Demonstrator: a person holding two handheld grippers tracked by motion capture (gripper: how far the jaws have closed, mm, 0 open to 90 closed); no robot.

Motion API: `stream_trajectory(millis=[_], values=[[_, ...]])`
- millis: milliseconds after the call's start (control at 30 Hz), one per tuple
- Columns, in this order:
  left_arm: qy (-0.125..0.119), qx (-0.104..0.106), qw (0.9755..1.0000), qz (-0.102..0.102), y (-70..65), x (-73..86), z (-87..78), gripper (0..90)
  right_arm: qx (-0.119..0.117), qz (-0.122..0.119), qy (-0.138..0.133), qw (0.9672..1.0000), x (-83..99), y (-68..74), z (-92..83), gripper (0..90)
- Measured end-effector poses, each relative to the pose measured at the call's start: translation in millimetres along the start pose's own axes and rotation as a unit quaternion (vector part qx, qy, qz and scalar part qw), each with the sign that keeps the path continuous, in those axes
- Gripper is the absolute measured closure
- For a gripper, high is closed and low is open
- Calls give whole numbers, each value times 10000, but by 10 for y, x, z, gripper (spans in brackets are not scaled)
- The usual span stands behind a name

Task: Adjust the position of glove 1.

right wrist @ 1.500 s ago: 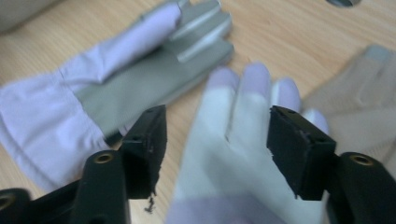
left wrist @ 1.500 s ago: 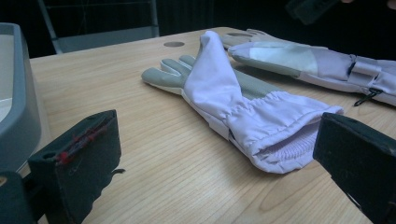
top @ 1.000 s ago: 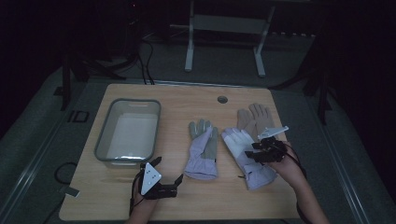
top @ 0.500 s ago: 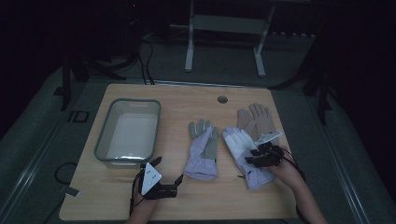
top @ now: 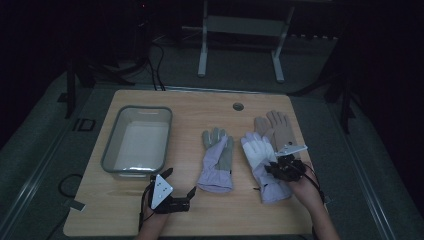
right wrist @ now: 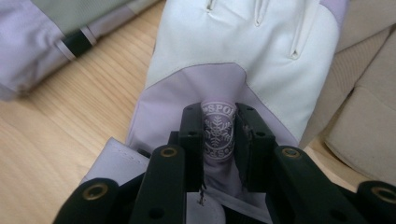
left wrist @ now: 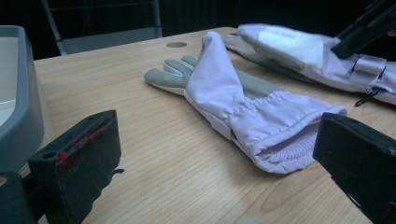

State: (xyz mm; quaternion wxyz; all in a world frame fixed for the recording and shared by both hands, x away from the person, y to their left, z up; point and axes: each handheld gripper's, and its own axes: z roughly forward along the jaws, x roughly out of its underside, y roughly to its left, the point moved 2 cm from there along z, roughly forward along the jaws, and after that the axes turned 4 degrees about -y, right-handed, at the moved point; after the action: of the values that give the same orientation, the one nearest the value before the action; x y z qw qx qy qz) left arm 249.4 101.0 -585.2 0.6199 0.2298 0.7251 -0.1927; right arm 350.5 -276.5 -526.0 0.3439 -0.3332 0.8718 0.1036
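Two gloves lie palm-down mid-table. The lilac and grey glove (top: 217,160) rests left of a lilac and white glove (top: 257,155), which overlaps a tan glove (top: 280,127). My right gripper (top: 276,167) sits on the lilac and white glove (right wrist: 247,46). Its jaws have just been closing, and the right gripper (right wrist: 218,130) is now shut on a raised fold of fabric with a snowflake badge. My left gripper (top: 181,182) rests open near the front edge. In the left gripper view, this gripper (left wrist: 217,140) faces the cuff of the lilac and grey glove (left wrist: 233,102), with nothing between its jaws.
A grey tub (top: 109,150) stands on the table's left half, close beside the left gripper (left wrist: 18,93). A round cable hole (top: 238,106) sits near the far edge. Bare wood lies along the front, between the hands.
My right gripper has sunk onto the lilac and white glove and its jaws have closed on a fold of it. The left gripper has kept still.
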Motion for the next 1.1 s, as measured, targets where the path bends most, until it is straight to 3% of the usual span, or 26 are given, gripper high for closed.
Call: stream_trajectory(millis=[200, 467, 500, 633, 733, 1100], values=[[-1, -10, 10000, -1, 0, 0, 0, 12, 93, 219, -254, 9994, -129, 95, -190, 753], [-4, -33, 10000, -20, 2, 0, -2, 12, -50, 460, -651, 9968, -371, 259, -320, 754], [-12, -33, 10000, -35, 3, 0, -3, 12, -148, 612, -773, 9950, -438, 314, -316, 754], [-17, -48, 10000, -17, 0, 1, -5, 12, -216, 712, -918, 9930, -548, 425, -287, 754], [-22, -48, 10000, -7, -3, 1, -5, 12, -311, 732, -1066, 9911, -703, 596, -213, 754], [-25, -60, 10000, -6, -4, 1, -4, 12, -584, 1050, -1271, 9846, -957, 965, -8, 754]])
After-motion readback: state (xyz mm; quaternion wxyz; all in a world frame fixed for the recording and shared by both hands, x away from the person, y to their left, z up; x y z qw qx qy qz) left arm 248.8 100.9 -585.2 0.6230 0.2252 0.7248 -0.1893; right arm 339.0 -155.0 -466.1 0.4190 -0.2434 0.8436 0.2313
